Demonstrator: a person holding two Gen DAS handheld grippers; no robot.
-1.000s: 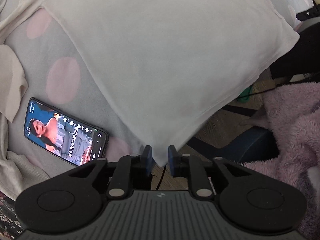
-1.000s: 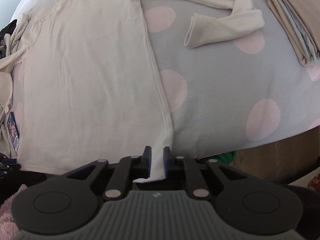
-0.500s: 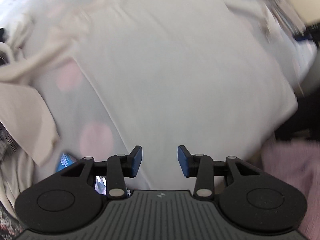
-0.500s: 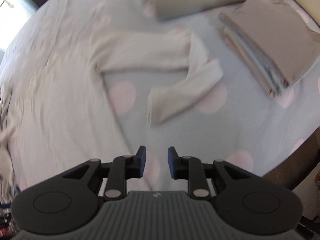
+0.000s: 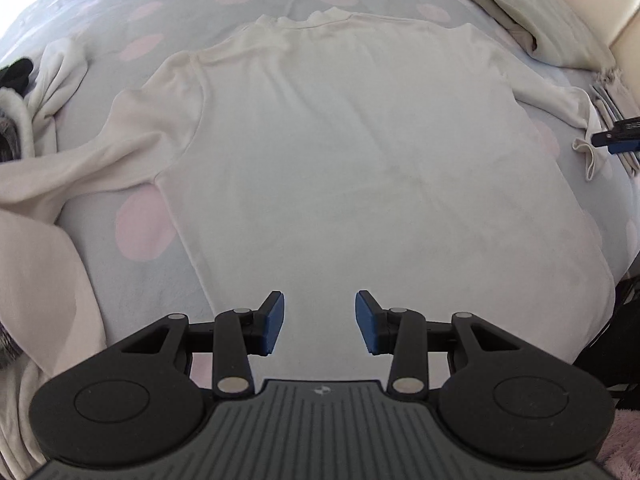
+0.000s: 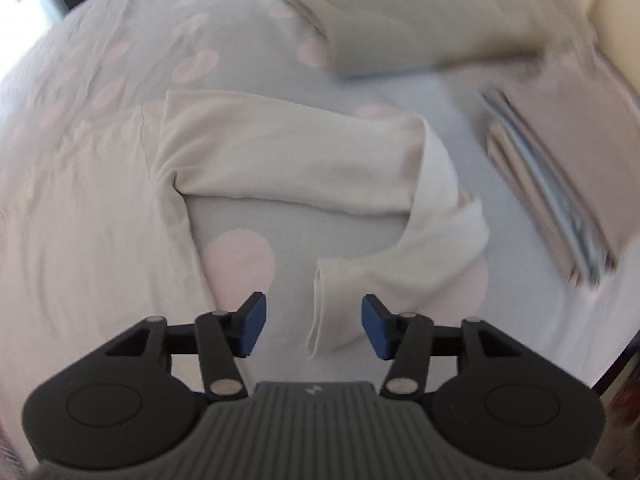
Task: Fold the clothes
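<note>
nowhere is any writing legible. left gripper (image 5: 319,322) hovers low in frame, spread wide and holding nothing, over the cream shirt (image 5: 360,152) lying flat mid-frame. right gripper (image 6: 313,326) likewise spread, its sleeve cuff (image 6: 320,312) between the fingertips, untouched.

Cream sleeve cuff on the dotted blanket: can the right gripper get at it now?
Probably yes: the right gripper is open, the cream long-sleeved shirt's cuff lies flat between its blue fingers, and nothing covers it.
</note>
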